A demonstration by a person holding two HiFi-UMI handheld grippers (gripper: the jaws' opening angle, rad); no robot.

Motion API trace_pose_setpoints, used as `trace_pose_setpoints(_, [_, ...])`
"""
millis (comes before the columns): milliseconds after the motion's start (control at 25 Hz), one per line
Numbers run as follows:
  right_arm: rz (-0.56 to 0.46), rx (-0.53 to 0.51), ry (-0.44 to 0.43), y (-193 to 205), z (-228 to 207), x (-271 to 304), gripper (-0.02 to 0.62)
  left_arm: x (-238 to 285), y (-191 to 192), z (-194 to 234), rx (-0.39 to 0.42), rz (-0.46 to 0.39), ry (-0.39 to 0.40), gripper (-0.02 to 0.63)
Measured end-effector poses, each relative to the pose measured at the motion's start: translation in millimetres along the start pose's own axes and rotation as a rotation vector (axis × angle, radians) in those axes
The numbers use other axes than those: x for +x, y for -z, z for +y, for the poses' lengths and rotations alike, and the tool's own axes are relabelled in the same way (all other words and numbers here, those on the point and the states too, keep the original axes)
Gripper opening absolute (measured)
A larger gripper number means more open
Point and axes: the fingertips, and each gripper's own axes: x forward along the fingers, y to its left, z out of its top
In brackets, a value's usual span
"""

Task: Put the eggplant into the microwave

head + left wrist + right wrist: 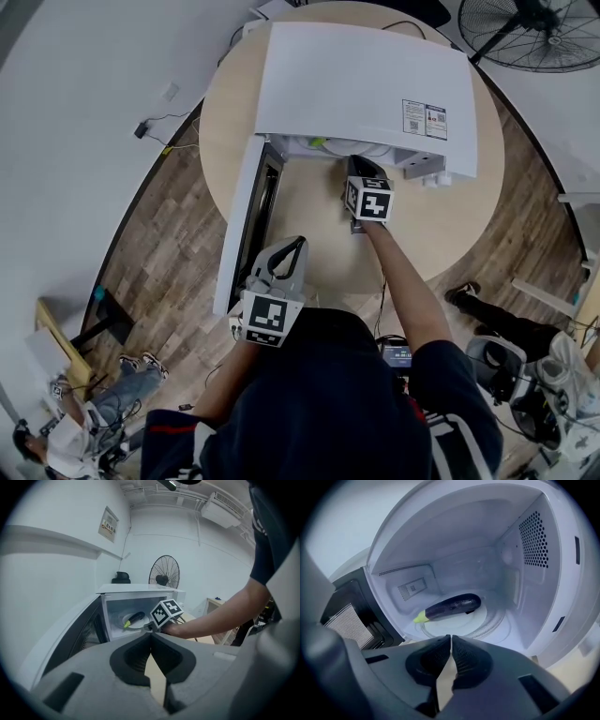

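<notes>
Already the eggplant lies inside the microwave. It rests across the round turntable, its pale green stem end toward the hinge side and its dark body toward the back right. That is where the task wants it, so the placing itself looks done.

The right gripper sits just outside the mouth of the cavity and faces straight in. Its jaws are pressed together with nothing between them, and it is clear of the eggplant, not touching it.

The door stands swung fully out to the left, over the rim of the round wooden table, which keeps the cavity reachable. The left gripper hovers near the door's free edge, its jaws also together and empty. Judging by that position, it seems placed to push the door closed, though it may simply be waiting out of the way.
</notes>
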Motion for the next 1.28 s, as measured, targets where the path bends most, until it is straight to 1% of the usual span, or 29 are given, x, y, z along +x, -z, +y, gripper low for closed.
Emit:
trace_pose_setpoints(520, [0.001,-0.005,0.016,-2,-2,-5,0.02,-3,-1,4,0.006,-0.006,0.009,0.014])
trace_pose_setpoints(720, [-0.014,-0.002,0.024,-5,-2,-24,0.02,-5,-7,3,0.02,-0.022,0.017,0.014])
trace_pose_setpoints(920, [-0.026,-0.017,0.012,-7,1,-51,0.015,-8,-18,-3,0.041,-0.056,0.019,0.014])
trace_pose_setpoints(1040, [-0.052,-0.019,-0.008,-13,7,-72,0.012,-10,-25,-9,0.055,-0.08,0.021,0.014])
trace_pose_setpoints(1280, [-0.156,-0.044,-0.051,-39,31,-125,0.012,-17,-43,-20,0.089,-0.134,0.023,0.014])
